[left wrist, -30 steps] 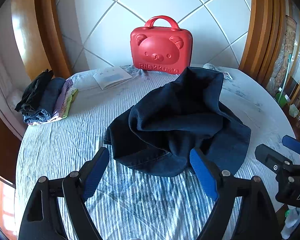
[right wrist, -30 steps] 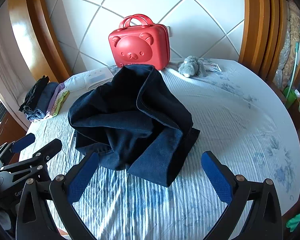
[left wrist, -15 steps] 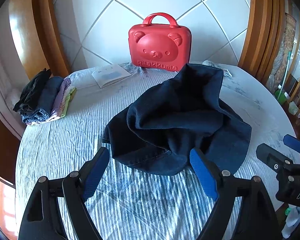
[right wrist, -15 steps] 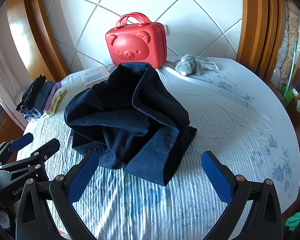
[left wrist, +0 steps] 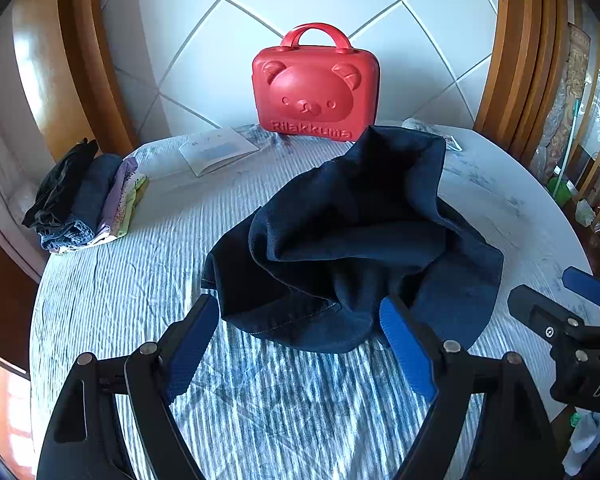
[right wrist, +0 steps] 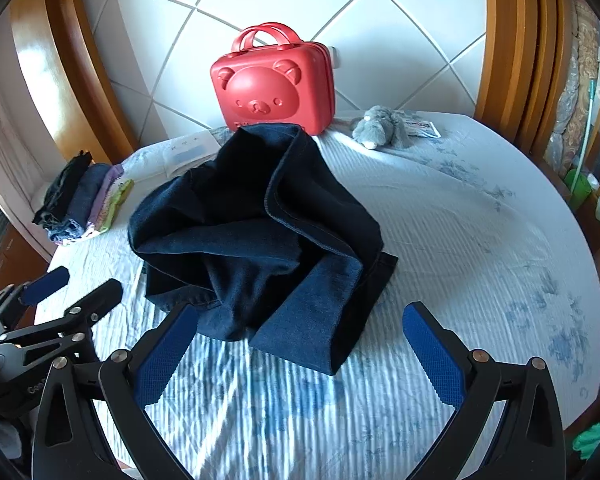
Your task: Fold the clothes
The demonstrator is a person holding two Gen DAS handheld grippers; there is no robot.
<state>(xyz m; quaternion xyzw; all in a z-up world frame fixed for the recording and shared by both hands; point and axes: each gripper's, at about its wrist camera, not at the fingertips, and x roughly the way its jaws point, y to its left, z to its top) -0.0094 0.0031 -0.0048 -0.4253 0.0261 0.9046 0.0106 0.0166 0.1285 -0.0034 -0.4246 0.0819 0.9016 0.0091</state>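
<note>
The bed (left wrist: 112, 312) carries a blue-and-white striped, floral-printed sheet and backs onto a white quilted headboard (left wrist: 220, 52) framed in wood. At the centre of the bed lies the jeans (left wrist: 352, 236), a crumpled dark denim heap with one part standing up toward the headboard and a hemmed edge facing the grippers; in the right wrist view the jeans (right wrist: 260, 240) sit left of centre, with a flat leg section reaching toward the camera. A red case (left wrist: 315, 86) with a moulded bear face and a top handle stands upright against the headboard, just behind the jeans. A stack (left wrist: 84, 200) of folded clothes lies at the left edge of the bed, well apart from the jeans. An open booklet (left wrist: 218, 150) lies flat between the stack and the case. A grey plush (right wrist: 382, 126) lies to the right of the case, with a small packet (right wrist: 422, 128) just beside it. The left gripper (left wrist: 300, 336) hovers over the near edge of the jeans, jaws released and spread wide, grasping nothing. The right gripper (right wrist: 300, 340) hovers over the near edge of the leg section, jaws likewise released and grasping nothing.
</note>
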